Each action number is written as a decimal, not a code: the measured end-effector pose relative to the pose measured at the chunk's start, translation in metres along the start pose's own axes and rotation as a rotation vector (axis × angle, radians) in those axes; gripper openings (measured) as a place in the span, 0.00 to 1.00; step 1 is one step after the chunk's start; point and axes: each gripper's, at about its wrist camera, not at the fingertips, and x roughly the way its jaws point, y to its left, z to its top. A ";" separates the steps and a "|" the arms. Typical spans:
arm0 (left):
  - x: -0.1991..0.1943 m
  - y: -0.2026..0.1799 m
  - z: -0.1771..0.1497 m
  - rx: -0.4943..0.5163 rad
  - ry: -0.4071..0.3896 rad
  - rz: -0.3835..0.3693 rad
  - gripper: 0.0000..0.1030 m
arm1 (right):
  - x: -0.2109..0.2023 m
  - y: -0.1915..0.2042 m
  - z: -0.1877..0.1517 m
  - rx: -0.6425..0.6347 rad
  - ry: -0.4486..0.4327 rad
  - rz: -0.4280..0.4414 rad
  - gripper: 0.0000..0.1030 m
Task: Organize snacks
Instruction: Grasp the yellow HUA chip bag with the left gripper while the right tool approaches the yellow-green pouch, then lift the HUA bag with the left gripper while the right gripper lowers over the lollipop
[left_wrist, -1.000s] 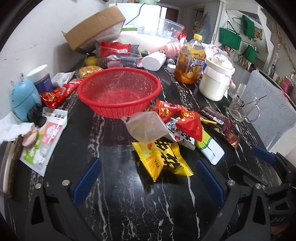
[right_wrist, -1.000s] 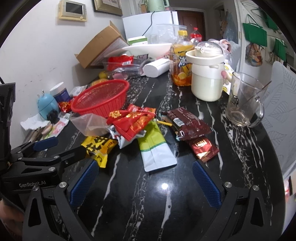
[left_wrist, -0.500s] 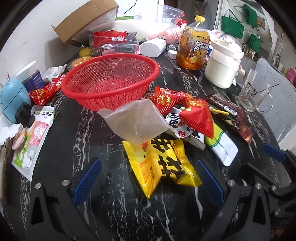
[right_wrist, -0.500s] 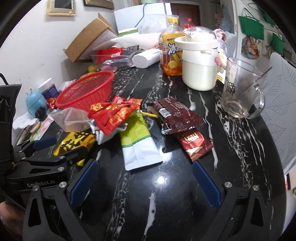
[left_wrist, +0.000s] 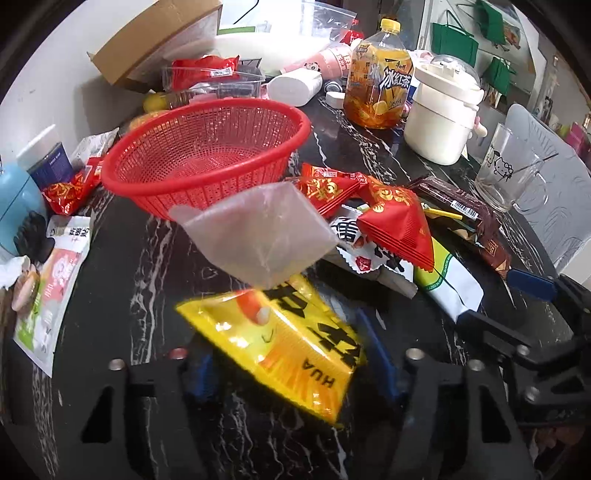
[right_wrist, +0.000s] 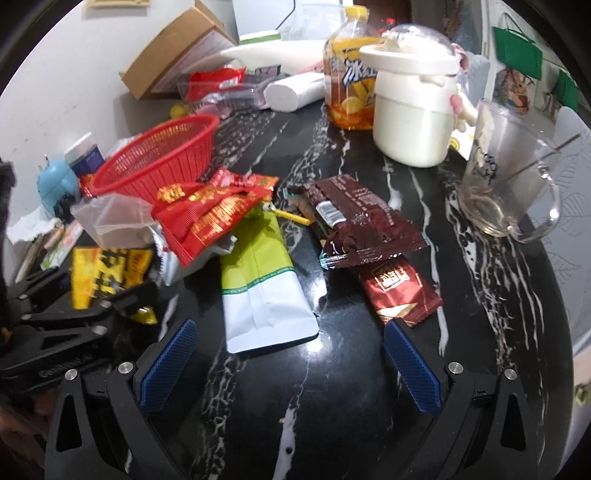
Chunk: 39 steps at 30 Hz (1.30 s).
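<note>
Closer now: cluttered black marble table (right_wrist: 332, 406)

I see a yellow snack packet (left_wrist: 291, 343) with bold black characters lying flat, its near end between my left tool's fingers. A translucent pouch (left_wrist: 255, 232) overlaps its far end. Behind sits the red mesh basket (left_wrist: 207, 147), empty. Red packets (left_wrist: 395, 225) (gold print) are piled on a green-and-white pouch (right_wrist: 264, 284); two brown wrappers (right_wrist: 362, 225) lie beside.
</note>
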 end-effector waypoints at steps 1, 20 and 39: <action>-0.001 0.001 0.000 0.002 -0.004 -0.002 0.57 | 0.003 0.001 0.001 -0.009 0.009 -0.010 1.00; -0.015 0.020 -0.013 -0.045 -0.013 -0.082 0.48 | 0.009 0.024 0.006 -0.130 0.024 -0.026 0.50; -0.048 -0.016 -0.057 0.056 0.019 -0.183 0.48 | -0.057 0.017 -0.074 -0.068 0.065 -0.051 0.50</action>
